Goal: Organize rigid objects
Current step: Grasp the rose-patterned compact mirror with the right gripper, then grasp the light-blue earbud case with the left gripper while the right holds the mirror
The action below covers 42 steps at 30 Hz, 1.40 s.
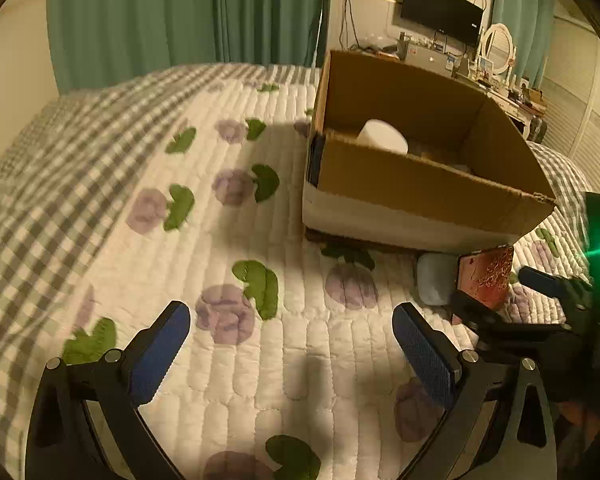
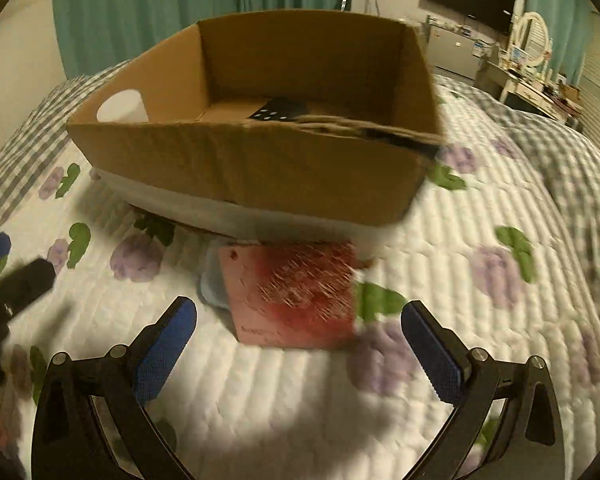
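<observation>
Bed (image 1: 284, 360): white quilted cover printed with purple flowers and green leaves, with a grey-and-white checked part beyond; it carries every item below.

Cardboard box (image 2: 260, 168): open at the top, brown with a pale band along its base, standing on the quilt. Inside, against the left wall in my right wrist view, a white rounded container (image 2: 122, 108); farther in, a dark flat item with pale dots (image 2: 278, 111), which I cannot identify.

Red flat box (image 2: 296, 292): reddish face with fine gold markings, lying on the quilt just in front of the cardboard box's near wall, blurred in the right view. In the left view it shows at right, its face tilted towards the camera.

Pale blue-white rounded object (image 1: 436, 280): on the quilt just beside the red flat box, partly tucked under its left edge in the right view.

My left hand-held gripper (image 1: 292, 344): blue pads spread wide, nothing between them, over bare quilt to the left of the red flat box.

My right hand-held gripper (image 2: 300, 344): jaws spread wide, nothing clasped; the near edge of the red flat box lies in line with the gap, pads clear of it.

Background: green curtains (image 1: 160, 12), a dark wall screen (image 1: 440, 10), a dressing table with round mirror (image 1: 498, 46).
</observation>
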Each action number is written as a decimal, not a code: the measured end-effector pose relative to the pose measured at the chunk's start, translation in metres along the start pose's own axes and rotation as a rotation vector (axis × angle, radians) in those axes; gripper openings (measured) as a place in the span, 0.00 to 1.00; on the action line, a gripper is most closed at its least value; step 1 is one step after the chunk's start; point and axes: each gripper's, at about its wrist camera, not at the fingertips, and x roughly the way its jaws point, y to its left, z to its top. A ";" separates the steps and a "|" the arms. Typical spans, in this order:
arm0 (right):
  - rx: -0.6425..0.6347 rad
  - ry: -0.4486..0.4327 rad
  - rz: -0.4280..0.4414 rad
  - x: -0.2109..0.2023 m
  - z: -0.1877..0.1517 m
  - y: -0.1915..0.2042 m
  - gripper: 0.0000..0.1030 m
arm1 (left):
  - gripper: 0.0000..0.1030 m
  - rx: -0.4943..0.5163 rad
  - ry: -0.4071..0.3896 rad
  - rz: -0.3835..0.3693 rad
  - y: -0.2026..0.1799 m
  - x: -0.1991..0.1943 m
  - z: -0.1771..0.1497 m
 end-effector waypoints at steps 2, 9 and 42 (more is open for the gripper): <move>-0.024 0.019 -0.014 0.013 0.002 0.006 0.91 | 1.00 -0.005 0.006 -0.002 0.000 0.001 -0.001; -0.029 0.019 0.022 0.012 0.000 0.004 0.69 | 1.00 0.022 -0.008 0.001 -0.010 -0.003 0.001; 0.146 0.089 -0.050 -0.022 0.001 -0.081 0.69 | 0.65 0.172 0.049 -0.067 -0.128 0.090 0.009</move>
